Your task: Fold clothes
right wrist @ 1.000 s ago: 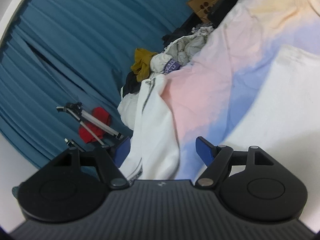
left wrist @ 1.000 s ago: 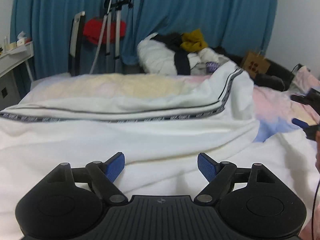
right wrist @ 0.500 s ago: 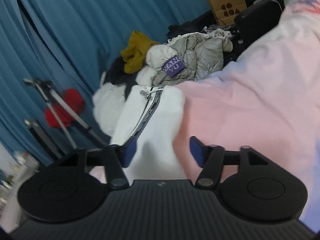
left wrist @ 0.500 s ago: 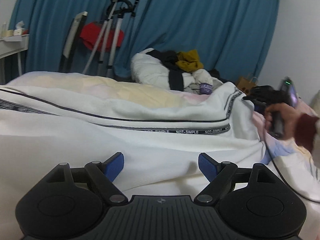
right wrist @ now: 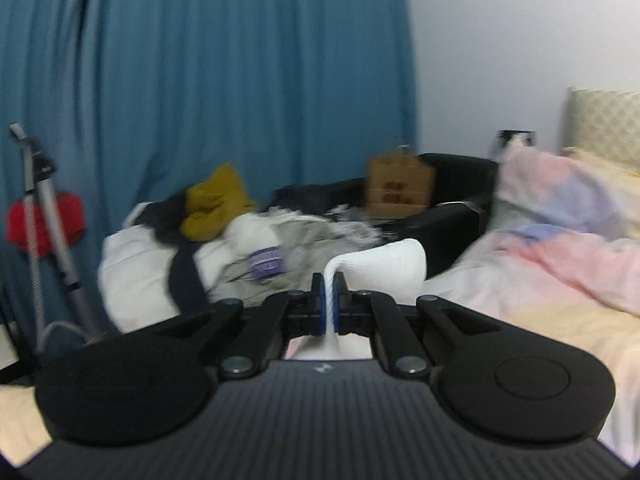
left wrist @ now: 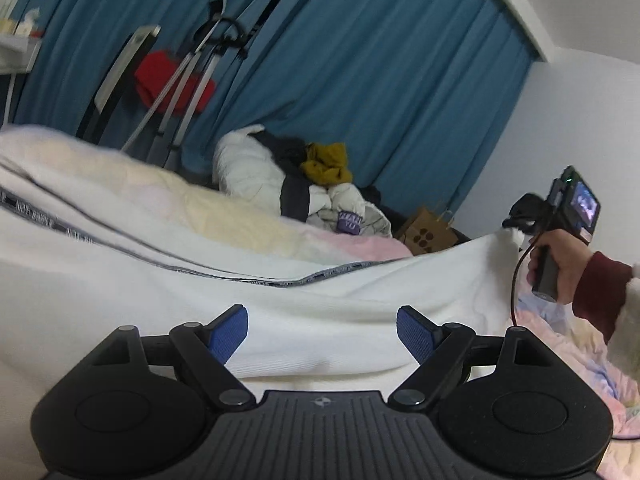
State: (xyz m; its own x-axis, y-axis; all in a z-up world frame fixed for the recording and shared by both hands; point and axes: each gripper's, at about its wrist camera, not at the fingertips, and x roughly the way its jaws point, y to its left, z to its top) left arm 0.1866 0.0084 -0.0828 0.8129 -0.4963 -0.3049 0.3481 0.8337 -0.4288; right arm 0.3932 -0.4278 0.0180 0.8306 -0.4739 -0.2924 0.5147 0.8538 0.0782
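Right wrist: right gripper clamps white garment edge.

Matt ribbed white cloth garment, matt black plastic tool

pastel bed carries white garment; clothes pile behind

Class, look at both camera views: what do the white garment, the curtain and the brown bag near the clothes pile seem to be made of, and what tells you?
White garment: soft matte knit, probably cotton; it drapes and shows fine ribbing.
Curtain: blue woven cloth, matte, hanging in vertical pleats.
Brown bag: kraft paper apparently; stiff flat faces, handles, printed dots.
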